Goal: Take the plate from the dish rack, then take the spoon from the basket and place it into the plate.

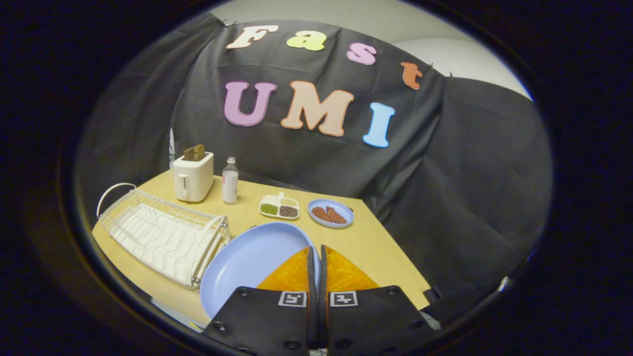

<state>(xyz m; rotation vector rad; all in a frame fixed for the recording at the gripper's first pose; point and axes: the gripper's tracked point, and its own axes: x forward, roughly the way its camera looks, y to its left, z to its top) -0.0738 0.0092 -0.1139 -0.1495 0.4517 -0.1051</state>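
A large light-blue plate (pixel 247 262) hangs over the wooden table (pixel 381 257), just right of the white wire dish rack (pixel 163 237). My gripper (pixel 316 251) is shut on the plate's right rim, its two fingers pressed close together with the thin edge between them. The plate spreads out to the left of the fingers, and its near edge is hidden behind the gripper body. The rack's slots stand bare.
At the back of the table stand a white toaster (pixel 193 175) and a small bottle (pixel 230 180). Beyond the fingers lie a divided dish of beans (pixel 279 206) and a small blue plate of sausages (pixel 331 213). The table's right edge runs close by.
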